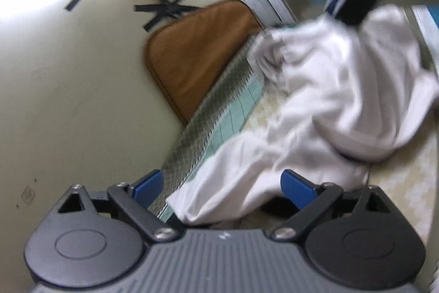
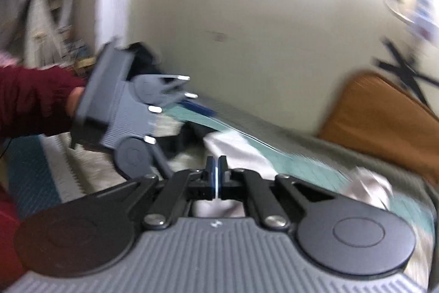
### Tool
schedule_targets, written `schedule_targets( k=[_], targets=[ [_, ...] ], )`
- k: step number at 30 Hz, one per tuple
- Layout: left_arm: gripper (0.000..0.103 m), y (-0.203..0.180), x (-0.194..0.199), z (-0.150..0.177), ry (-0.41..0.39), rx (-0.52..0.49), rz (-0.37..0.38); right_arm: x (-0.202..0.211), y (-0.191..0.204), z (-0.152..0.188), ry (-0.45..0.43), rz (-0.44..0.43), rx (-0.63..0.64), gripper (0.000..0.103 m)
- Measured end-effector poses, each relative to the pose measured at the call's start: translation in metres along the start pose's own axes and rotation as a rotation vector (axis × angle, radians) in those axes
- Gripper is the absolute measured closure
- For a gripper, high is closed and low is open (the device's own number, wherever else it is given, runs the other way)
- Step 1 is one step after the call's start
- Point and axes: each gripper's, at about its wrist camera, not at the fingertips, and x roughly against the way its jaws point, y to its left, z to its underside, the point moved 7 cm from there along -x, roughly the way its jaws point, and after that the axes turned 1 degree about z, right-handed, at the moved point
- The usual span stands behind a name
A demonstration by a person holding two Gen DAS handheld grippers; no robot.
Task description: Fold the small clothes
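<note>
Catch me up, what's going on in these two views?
A person is folding a white garment on a patterned mat with two handheld grippers. The right gripper is shut on a fold of the cloth, lifting one end. The left gripper is open, with the garment's near edge between its fingers, not yet pinched.

Each camera looks forward and slightly down along its own gripper, close over the bedding. Both views share the white garment [image 1: 315,106] and brown cushion [image 1: 197,51].
</note>
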Motion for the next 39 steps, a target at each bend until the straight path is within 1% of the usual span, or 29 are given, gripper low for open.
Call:
schedule_targets(
  k=[3,4,5,6,7,8,9,10,11,13,16,18,19,21,23,26,28,29,31,33,35,36,37,38,39],
  targets=[
    [0.007,-0.004,-0.01,0.015,0.018,-0.109,0.031,0.021,-0.019,0.028,0.038,0.077,-0.059,0.094],
    [0.007,-0.006,-0.014,0.019,0.026,-0.136,0.045,0.026,-0.02,0.039,0.051,0.105,-0.07,0.091],
    [0.008,-0.008,-0.02,0.022,0.037,-0.163,0.058,0.033,-0.023,0.049,0.061,0.138,-0.081,0.082],
    [0.01,-0.011,-0.026,0.025,0.045,-0.19,0.072,0.038,-0.025,0.058,0.069,0.178,-0.08,0.066],
    [0.021,-0.014,-0.03,0.029,0.052,-0.212,0.085,0.046,-0.028,0.069,0.079,0.234,-0.064,0.058],
    [0.04,-0.017,-0.033,0.031,0.045,-0.233,0.089,0.051,-0.028,0.079,0.095,0.29,-0.033,0.053],
    [0.052,-0.019,-0.035,0.032,0.04,-0.248,0.094,0.053,-0.026,0.086,0.119,0.332,-0.001,0.053],
    [0.078,-0.021,-0.038,0.033,0.055,-0.249,0.105,0.054,-0.025,0.096,0.154,0.378,0.034,0.053],
    [0.096,-0.021,-0.04,0.032,0.064,-0.237,0.106,0.052,-0.025,0.108,0.187,0.414,0.07,0.053],
    [0.096,-0.017,-0.037,0.027,0.038,-0.183,0.102,0.049,-0.021,0.123,0.236,0.479,0.171,0.053],
    [0.096,-0.002,-0.018,0.016,-0.031,-0.067,0.09,0.039,-0.016,0.139,0.278,0.588,0.416,0.054],
    [0.096,0.008,-0.003,0.01,-0.067,-0.013,0.08,0.027,-0.017,0.146,0.289,0.643,0.571,0.054],
    [0.096,0.011,0.004,0.008,-0.078,0.001,0.07,0.021,-0.018,0.149,0.281,0.666,0.644,0.054],
    [0.096,0.017,0.015,0.004,-0.097,0.031,0.048,0.011,-0.019,0.152,0.265,0.687,0.778,0.054],
    [0.096,0.025,0.026,0.0,-0.114,0.082,0.032,0.004,-0.018,0.154,0.253,0.68,0.886,0.054],
    [0.096,0.041,0.043,-0.004,-0.139,0.203,0.018,0.0,-0.01,0.147,0.209,0.649,0.955,0.054],
    [0.096,0.049,0.056,-0.005,-0.153,0.264,-0.006,0.006,-0.007,0.142,0.188,0.651,1.011,0.052],
    [0.096,0.052,0.063,-0.005,-0.163,0.279,-0.021,0.008,-0.005,0.14,0.18,0.655,1.028,0.049],
    [0.096,0.055,0.077,-0.006,-0.18,0.297,-0.045,0.02,-0.006,0.133,0.15,0.667,1.007,0.044],
    [0.096,0.055,0.086,-0.008,-0.191,0.307,-0.049,0.022,-0.009,0.129,0.141,0.648,0.962,0.044],
    [0.096,0.053,0.093,-0.01,-0.194,0.307,-0.061,0.013,-0.009,0.129,0.148,0.614,0.964,0.045],
    [0.096,0.053,0.095,-0.011,-0.194,0.308,-0.068,0.008,-0.011,0.13,0.157,0.596,0.978,0.054],
    [0.096,0.053,0.097,-0.013,-0.192,0.312,-0.079,0.004,-0.012,0.129,0.167,0.584,0.985,0.068],
    [0.096,0.054,0.101,-0.014,-0.191,0.319,-0.093,0.002,-0.013,0.123,0.17,0.587,0.965,0.098],
    [0.096,0.056,0.107,-0.015,-0.192,0.328,-0.103,0.005,-0.014,0.113,0.147,0.595,0.924,0.098]
  ],
)
